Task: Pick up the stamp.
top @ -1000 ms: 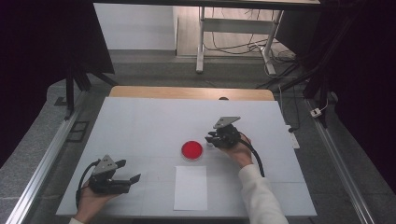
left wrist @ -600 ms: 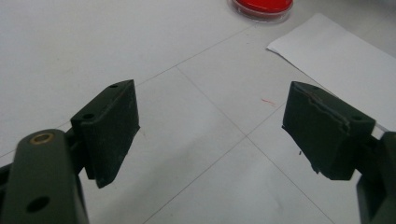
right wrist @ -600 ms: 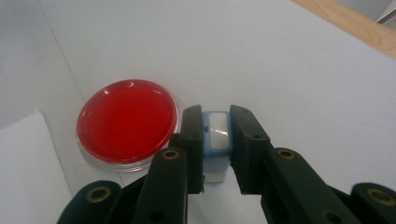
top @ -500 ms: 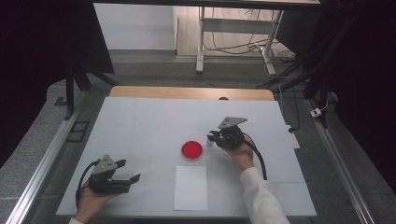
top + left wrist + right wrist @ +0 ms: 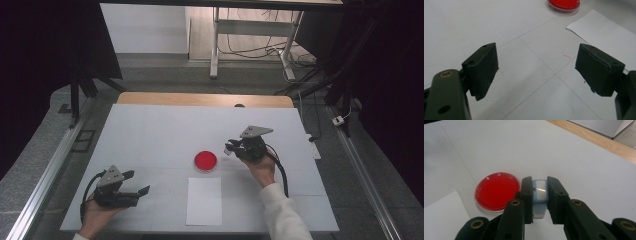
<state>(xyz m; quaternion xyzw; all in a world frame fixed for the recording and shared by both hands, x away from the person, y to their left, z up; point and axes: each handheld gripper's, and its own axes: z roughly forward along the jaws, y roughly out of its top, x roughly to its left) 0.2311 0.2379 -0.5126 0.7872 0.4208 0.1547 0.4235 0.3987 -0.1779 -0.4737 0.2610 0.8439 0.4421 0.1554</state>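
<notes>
High view: right hand-held gripper has drifted right, away from the red dish on the bench.
Right grasp: jaws clamped on a small pale-blue block.
Left hand-held gripper: unmoved, jaws wide, empty.
Implication: block likely lifted for carrying.

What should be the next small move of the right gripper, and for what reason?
Probably a short move toward the red dish. The right gripper is shut on a small light-blue object and sits just beside the dish, not over it. The left gripper is open with nothing between its jaws, away from the dish, near the white paper.
</notes>
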